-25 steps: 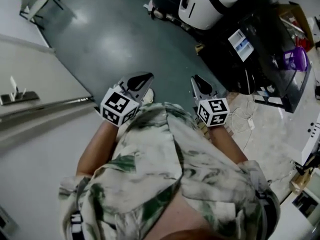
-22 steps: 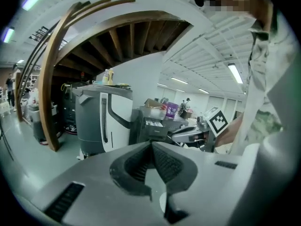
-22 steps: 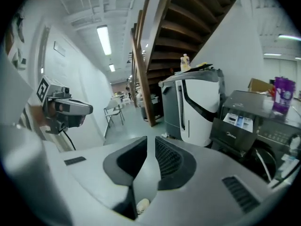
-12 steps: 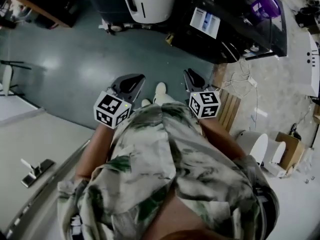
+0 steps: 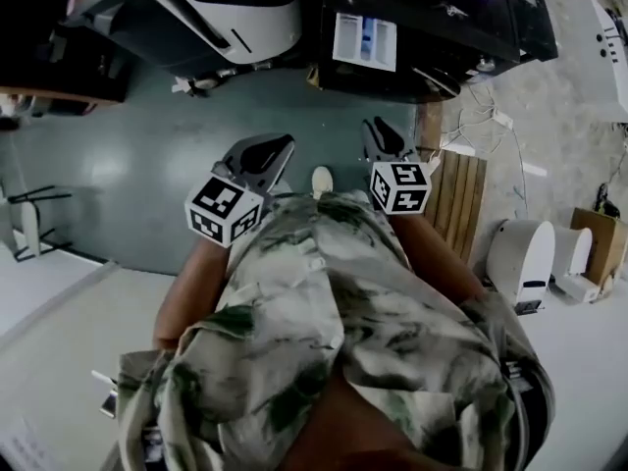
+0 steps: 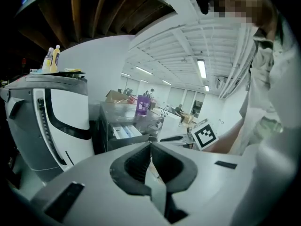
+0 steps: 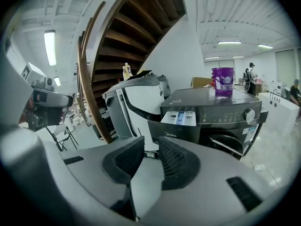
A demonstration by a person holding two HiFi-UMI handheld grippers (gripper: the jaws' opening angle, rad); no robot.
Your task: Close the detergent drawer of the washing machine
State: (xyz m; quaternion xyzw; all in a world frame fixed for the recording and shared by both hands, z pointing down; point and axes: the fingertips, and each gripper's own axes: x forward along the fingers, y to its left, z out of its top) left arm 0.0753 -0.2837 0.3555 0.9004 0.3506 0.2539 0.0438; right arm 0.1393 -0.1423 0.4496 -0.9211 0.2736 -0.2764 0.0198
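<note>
You have turned so the washing machine, earlier at two o'clock, now stands at twelve with its detergent drawer pulled out, lined up for a push, while your right gripper has just been opening its empty jaws and the left gripper is clenched on nothing.

white detergent drawer pulled out, black washing machine

Strip light blazes left of the dark staircase; floor shows soft glare; gripper views bend at black corners.
</note>
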